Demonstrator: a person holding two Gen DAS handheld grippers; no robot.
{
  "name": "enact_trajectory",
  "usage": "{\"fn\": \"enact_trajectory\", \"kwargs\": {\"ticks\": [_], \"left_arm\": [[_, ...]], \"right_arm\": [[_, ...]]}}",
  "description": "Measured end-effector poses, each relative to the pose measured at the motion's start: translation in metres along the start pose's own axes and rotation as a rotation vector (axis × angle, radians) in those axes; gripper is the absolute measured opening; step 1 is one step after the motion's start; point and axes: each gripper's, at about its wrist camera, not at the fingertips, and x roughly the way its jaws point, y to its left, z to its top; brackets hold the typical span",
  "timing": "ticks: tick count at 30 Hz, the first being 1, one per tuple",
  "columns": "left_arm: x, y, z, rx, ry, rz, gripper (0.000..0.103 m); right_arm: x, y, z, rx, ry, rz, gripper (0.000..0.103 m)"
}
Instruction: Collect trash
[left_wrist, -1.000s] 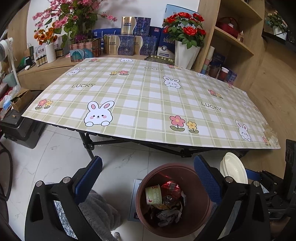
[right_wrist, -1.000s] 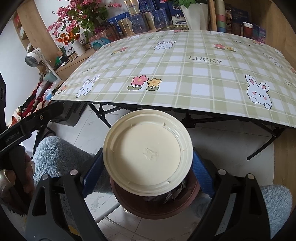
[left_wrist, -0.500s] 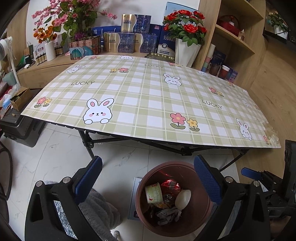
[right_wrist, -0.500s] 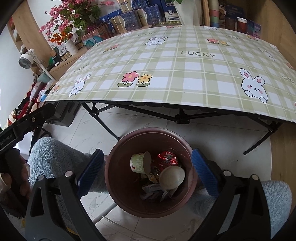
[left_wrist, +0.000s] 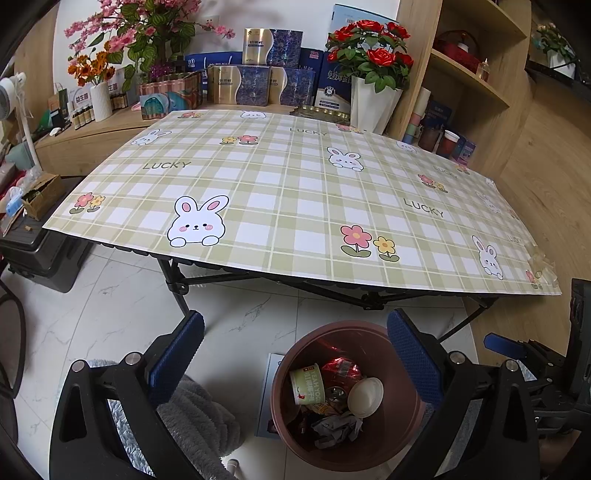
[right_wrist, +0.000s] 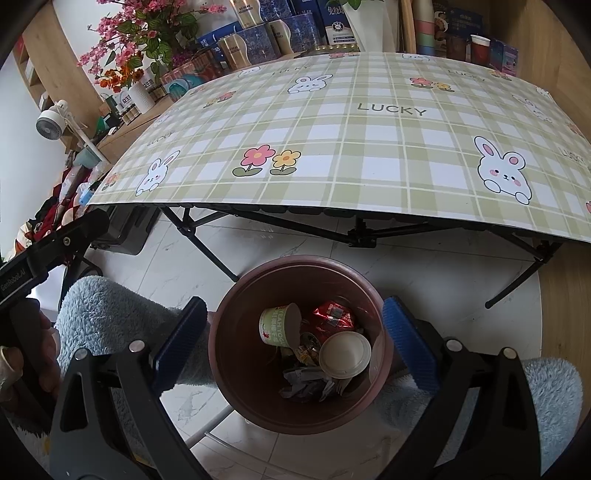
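The right tongs (right_wrist: 291, 343) stand wide apart and empty, hovering straight over the brown trash bin (right_wrist: 221, 354) on the floor. In it, at about 4 o'clock, lies the cream plastic lid (right_wrist: 344, 355), beside a tipped yogurt cup (right_wrist: 277, 325) at 11 o'clock and a red foil wrapper (right_wrist: 332, 314) at 1 o'clock, over crumpled paper. The left tongs (left_wrist: 295, 354) are also spread and hold nothing, the bin (left_wrist: 402, 417) sitting at their 5 o'clock. Beyond, at 12 o'clock, the counter (left_wrist: 295, 192) with its bunny-check cloth shows no loose trash. Any piece left would likely be light and thin, easily crushed or slipping; best pinched by a rim or edge.
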Motion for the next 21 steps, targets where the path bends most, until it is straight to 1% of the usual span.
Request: {"fn": "enact_trajectory", "kwargs": {"ticks": [4, 7, 9, 12, 14, 16, 21], "left_arm": [[-0.001, 0.000, 0.001, -0.001, -0.003, 0.008, 0.097], [-0.006, -0.003, 0.007, 0.018, -0.016, 0.029, 0.097], [-0.016, -0.005, 0.018, 0.039, -0.056, 0.037, 0.097], [-0.033, -0.007, 0.041, 0.047, -0.120, 0.020, 0.097], [-0.047, -0.012, 0.060, 0.077, -0.161, 0.012, 0.097], [-0.061, -0.018, 0.076, 0.118, -0.205, 0.034, 0.097], [-0.091, -0.033, 0.102, 0.191, -0.296, 0.057, 0.097]], "right_arm": [[-0.004, -0.002, 0.004, -0.001, -0.015, -0.015, 0.095], [-0.014, -0.001, 0.014, -0.028, -0.048, -0.066, 0.095], [-0.033, 0.000, 0.029, -0.048, -0.110, -0.118, 0.097], [-0.058, -0.001, 0.052, -0.066, -0.166, -0.148, 0.097], [-0.076, 0.000, 0.066, -0.084, -0.214, -0.182, 0.097], [-0.098, 0.003, 0.080, -0.095, -0.277, -0.200, 0.097], [-0.135, 0.001, 0.102, -0.075, -0.376, -0.198, 0.097]]}}
